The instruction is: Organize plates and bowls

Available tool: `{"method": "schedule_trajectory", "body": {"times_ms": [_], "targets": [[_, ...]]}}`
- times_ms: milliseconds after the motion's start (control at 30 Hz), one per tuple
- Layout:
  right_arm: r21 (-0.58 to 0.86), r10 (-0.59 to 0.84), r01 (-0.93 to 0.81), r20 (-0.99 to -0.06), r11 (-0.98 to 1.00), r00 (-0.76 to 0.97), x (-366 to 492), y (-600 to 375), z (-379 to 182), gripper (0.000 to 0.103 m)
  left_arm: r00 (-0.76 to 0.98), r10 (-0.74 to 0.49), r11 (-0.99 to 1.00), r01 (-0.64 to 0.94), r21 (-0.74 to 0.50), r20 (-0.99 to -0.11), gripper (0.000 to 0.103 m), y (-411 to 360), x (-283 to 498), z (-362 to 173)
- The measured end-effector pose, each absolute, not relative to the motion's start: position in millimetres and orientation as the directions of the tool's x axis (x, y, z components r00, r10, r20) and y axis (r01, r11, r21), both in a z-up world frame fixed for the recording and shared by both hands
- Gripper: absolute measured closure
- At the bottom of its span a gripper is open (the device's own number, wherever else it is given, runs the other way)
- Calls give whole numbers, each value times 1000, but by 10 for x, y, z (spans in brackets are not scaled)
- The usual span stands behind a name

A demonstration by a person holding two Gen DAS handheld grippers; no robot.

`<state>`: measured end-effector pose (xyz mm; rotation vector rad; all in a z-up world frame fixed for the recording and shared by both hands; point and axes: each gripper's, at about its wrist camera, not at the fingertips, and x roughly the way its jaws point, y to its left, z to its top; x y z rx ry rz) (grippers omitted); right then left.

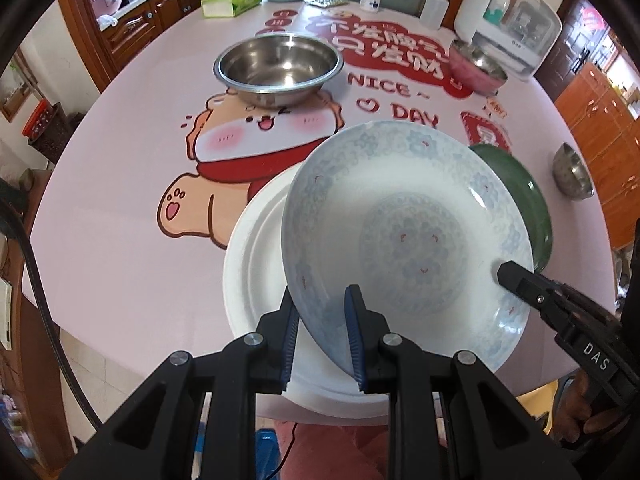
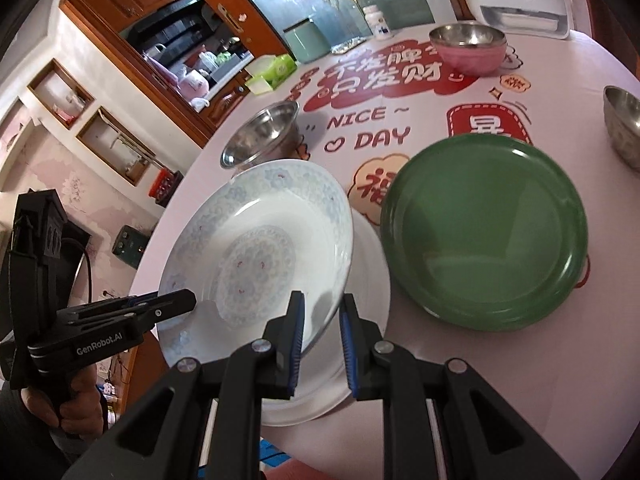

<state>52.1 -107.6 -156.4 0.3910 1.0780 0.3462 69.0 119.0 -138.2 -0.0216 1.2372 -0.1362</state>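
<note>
A blue-patterned white plate (image 1: 404, 236) is held tilted above a plain white plate (image 1: 256, 276) on the table. My left gripper (image 1: 322, 332) is shut on the patterned plate's near rim. My right gripper (image 2: 320, 336) straddles the plate's right rim (image 2: 280, 248); its jaws show a gap and I cannot tell if they grip. The right gripper's fingers (image 1: 516, 276) reach the plate's rim in the left wrist view. The left gripper's fingers (image 2: 176, 300) show at the plate's left rim. A green plate (image 2: 484, 232) lies to the right, also in the left wrist view (image 1: 524, 200).
A large steel bowl (image 1: 280, 68) stands mid-table. A pink bowl with steel lining (image 2: 468, 50) is at the back. A small steel bowl (image 1: 570, 172) sits at the right edge. Tissue box (image 1: 232, 0), bottles and a white appliance (image 1: 508, 20) line the far edge.
</note>
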Motion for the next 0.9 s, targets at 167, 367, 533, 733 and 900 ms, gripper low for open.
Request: {"method": "schedule_trajectory", "body": {"times_ms": [167,367,533,733,900], "targets": [[463,444,-55,-800,885,404,530,-1009,-1670,86,261,-118,989,113,-91,-958,82,1276,732,-1566],[458,428,-12,-821,889,377,514,-971,-1792,86,219,-110,988,131,-82,-970,82,1302,731,-1709],[439,412,-17,-830,899,376,488,-921,-1807,87,229,-99,988,139,-68,-968,82,1316,736,-1718],[413,395,-22,-854,911,339,510,-848,-1851,87,259,-84,989,139,-49,-962,82,1331,761,-1679],[393,381,-24,-871,919,311,524,-822,-1879,85,278,-72,991,128,-38,-958,81,1342,786,-1640]]}}
